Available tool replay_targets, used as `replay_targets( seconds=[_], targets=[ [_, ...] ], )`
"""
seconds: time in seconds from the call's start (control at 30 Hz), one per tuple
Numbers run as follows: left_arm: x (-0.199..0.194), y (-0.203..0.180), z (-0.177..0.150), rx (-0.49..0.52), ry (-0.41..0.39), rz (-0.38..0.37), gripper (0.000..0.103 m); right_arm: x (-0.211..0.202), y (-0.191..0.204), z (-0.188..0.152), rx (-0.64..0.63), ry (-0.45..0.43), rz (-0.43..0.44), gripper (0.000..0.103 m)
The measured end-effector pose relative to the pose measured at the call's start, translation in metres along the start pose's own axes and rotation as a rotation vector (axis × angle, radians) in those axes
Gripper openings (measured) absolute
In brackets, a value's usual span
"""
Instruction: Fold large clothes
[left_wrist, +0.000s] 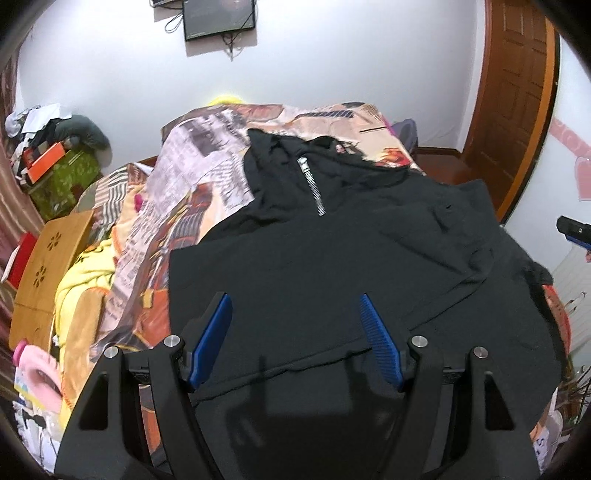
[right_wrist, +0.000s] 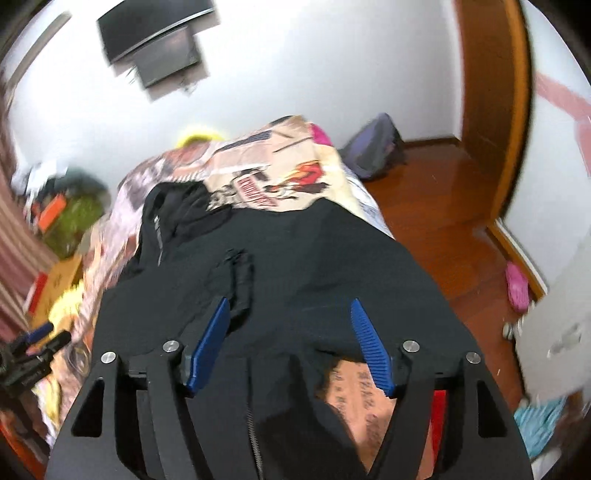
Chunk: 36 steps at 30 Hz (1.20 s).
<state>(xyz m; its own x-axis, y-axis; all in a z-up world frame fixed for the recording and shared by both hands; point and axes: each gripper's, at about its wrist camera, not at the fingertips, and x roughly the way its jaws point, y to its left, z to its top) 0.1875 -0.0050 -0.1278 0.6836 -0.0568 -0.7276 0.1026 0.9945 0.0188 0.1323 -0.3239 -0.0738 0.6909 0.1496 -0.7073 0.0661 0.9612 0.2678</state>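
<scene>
Item: black garment (left_wrist: 332, 251), lg., zip-front; laid spread on bed (left_wrist: 207, 166) w/ printed cover. Silver zipper (left_wrist: 312, 184) seen at collar end, far side. Fabric partly folded, one layer lapped over another, straight fold edge at left; hem wrinkled near cam. A cuff w/ sleeve end is seen lying on top in right wrist view. Left gripper (left_wrist: 295, 325): jaws apart, nothing between, held over garment. Right gripper (right_wrist: 290, 328): jaws apart, nothing clamped, above garment's near edge. Wooden door (left_wrist: 517, 92) at right.
</scene>
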Motion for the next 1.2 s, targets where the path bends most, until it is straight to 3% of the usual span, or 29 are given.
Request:
replay_targets(
  seconds=[0.17,0.37,0.6,1.07,1.17,1.2],
  targets=[
    [0.003,-0.016,0.005,0.014,-0.021,-0.009,0.071,-0.001,-0.04,-0.006,0.188,0.042,0.053,0.069],
    [0.018,-0.024,0.004,0.016,0.012,-0.035,0.071,0.014,-0.07,-0.028,0.285,0.081,-0.013,0.069],
    [0.036,-0.025,-0.004,0.002,0.062,-0.043,0.071,0.037,-0.121,-0.043,0.508,0.118,-0.03,0.069],
    [0.055,-0.019,-0.005,-0.052,0.097,-0.051,0.071,0.086,-0.152,-0.032,0.616,0.159,0.016,0.071],
    [0.051,-0.019,-0.006,-0.05,0.092,-0.04,0.071,0.092,-0.15,-0.022,0.578,0.168,-0.04,0.057],
    [0.048,-0.018,-0.007,-0.049,0.085,-0.038,0.071,0.093,-0.149,-0.019,0.563,0.17,-0.055,0.047]
  ],
)
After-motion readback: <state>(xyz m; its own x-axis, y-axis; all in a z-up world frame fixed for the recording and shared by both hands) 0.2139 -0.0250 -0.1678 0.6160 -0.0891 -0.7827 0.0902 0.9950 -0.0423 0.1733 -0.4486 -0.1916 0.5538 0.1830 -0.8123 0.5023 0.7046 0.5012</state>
